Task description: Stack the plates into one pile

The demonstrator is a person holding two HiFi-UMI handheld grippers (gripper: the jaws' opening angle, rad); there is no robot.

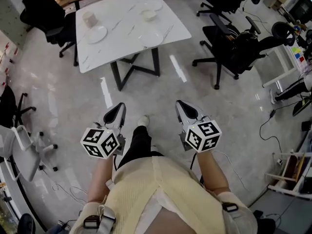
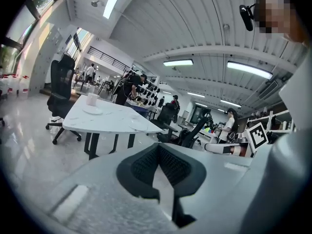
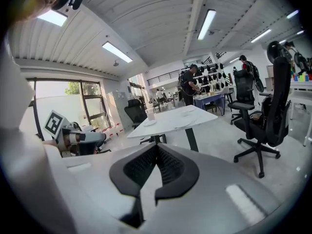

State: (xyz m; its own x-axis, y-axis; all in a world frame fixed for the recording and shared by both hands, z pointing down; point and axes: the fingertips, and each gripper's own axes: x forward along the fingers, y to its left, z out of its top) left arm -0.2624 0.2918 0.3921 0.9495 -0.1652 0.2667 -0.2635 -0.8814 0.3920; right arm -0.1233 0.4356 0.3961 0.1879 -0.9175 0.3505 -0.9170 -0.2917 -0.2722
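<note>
While plates (image 1: pixel 96 34) sit on the table (image 1: pixel 122 50) up top, the left gripper (image 1: pixel 116 114) and right gripper (image 1: pixel 187 112) hang below. Both are closed and empty.

I'm looking down on a glossy grey floor (image 1: pixel 58 101), a white marble-topped table (image 1: pixel 122 28) on black legs, black office chairs (image 1: pixel 234 48) right of it, strip lights (image 3: pixel 206 24) on a ribbed ceiling (all lit), and a window (image 3: pixel 73 96).
</note>
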